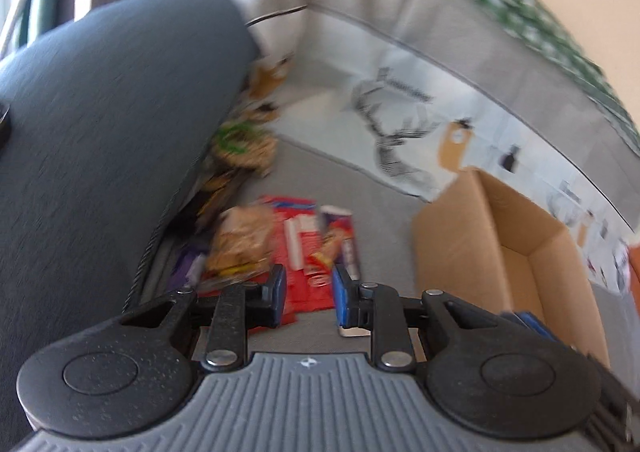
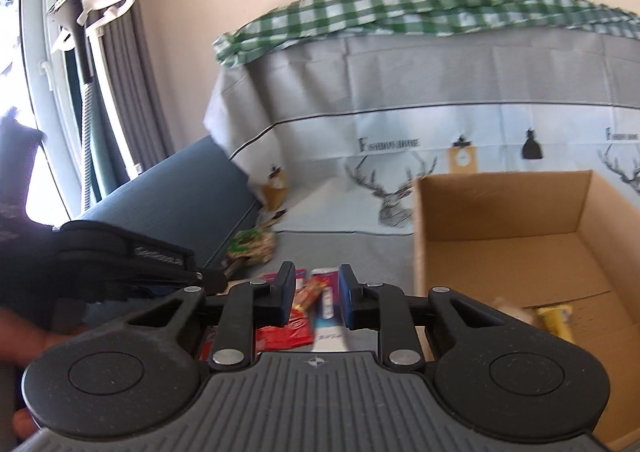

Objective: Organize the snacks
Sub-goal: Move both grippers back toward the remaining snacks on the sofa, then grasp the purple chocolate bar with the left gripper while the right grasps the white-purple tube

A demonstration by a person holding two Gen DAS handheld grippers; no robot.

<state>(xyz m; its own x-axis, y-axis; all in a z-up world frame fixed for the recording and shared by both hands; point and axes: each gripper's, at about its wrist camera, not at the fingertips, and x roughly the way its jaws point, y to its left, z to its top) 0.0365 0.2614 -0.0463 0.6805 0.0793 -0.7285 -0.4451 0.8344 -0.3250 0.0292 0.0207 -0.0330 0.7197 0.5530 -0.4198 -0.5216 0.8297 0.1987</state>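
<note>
Snack packets lie in a blurred pile on the grey cloth: red packets (image 1: pixel 300 236), a clear bag of brown biscuits (image 1: pixel 240 240), a white and purple packet (image 1: pixel 340 228) and a green-labelled bag (image 1: pixel 240 144). My left gripper (image 1: pixel 309 292) hangs just short of the red packets, jaws narrowly open with nothing between them. My right gripper (image 2: pixel 317 294) is open too, above a red packet (image 2: pixel 288 334) and a white packet (image 2: pixel 328 300). An open cardboard box (image 2: pixel 500 204) stands to the right and holds a yellow packet (image 2: pixel 554 318).
A blue-grey cushion (image 1: pixel 100 132) rises along the left of the pile. A deer-print cloth (image 2: pixel 392 156) hangs behind, with a green check cloth (image 2: pixel 400 12) on top. A curtain and window (image 2: pixel 60 92) are at the far left. A hand (image 2: pixel 24 332) shows at the lower left.
</note>
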